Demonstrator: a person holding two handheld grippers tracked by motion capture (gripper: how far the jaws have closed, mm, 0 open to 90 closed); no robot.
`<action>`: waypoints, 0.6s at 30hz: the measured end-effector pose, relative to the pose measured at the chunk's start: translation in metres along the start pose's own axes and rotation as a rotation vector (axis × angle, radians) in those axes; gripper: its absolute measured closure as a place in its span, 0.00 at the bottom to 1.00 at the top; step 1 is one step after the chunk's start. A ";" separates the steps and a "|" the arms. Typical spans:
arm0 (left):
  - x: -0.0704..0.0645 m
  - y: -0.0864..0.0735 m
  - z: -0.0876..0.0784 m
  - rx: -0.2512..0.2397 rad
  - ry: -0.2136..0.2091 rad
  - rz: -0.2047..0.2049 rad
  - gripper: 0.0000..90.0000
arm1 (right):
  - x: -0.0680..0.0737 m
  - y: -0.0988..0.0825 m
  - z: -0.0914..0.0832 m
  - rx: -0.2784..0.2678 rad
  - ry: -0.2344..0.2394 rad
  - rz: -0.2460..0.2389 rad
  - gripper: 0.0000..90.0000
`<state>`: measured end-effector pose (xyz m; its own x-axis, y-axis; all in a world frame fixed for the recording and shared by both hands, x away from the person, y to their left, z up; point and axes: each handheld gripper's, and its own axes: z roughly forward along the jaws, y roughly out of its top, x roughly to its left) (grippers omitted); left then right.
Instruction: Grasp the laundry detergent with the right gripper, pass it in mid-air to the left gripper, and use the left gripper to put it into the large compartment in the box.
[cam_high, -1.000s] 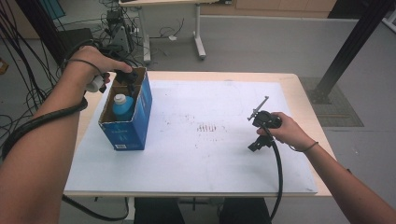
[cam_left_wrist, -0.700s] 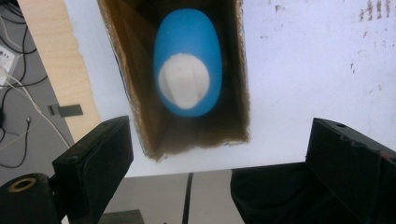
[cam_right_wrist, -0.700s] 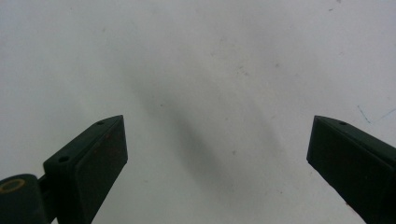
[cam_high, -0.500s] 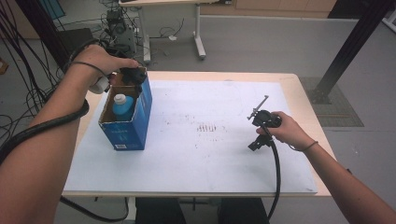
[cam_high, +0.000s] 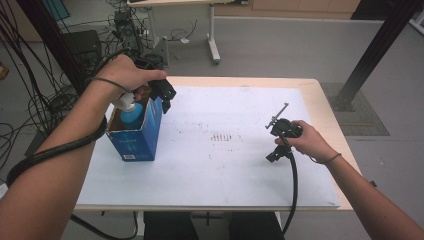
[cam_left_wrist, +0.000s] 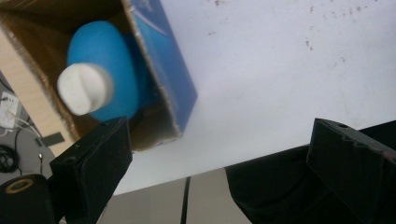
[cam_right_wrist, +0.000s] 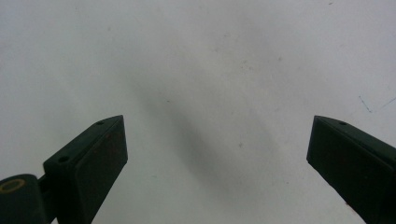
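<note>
A blue cardboard box stands open-topped at the left of the white table sheet. Inside it sits a blue bottle with a white cap. My left gripper hovers at the box's far right top corner, beside the rim. Its jaws have just been opening and stand wide with nothing between them; in the left gripper view the box lies off to the left. My right gripper rests low over the sheet at the right, open and empty.
The right gripper's cable trails toward the front edge. Cables and equipment crowd the floor at left. A desk leg stands behind the table, a black post at right.
The left hand has carried its gripper rightward, from over the box's opening to its right top corner. The right hand has stayed put.
</note>
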<state>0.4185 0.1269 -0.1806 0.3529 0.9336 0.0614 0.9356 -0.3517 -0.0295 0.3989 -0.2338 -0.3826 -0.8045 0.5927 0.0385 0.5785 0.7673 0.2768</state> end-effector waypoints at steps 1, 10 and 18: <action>-0.004 0.000 0.000 -0.009 -0.005 0.007 0.08 | 0.000 0.000 0.000 0.001 0.001 -0.001 0.06; -0.043 0.005 0.011 -0.028 -0.034 0.108 0.08 | 0.001 -0.001 -0.001 0.005 -0.001 0.010 0.06; -0.068 0.007 0.029 -0.044 -0.066 0.151 0.09 | 0.001 -0.001 -0.001 0.012 -0.001 0.007 0.06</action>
<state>0.4004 0.0630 -0.2134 0.4901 0.8716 -0.0058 0.8716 -0.4900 0.0100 0.3977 -0.2340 -0.3822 -0.8000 0.5987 0.0392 0.5860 0.7657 0.2650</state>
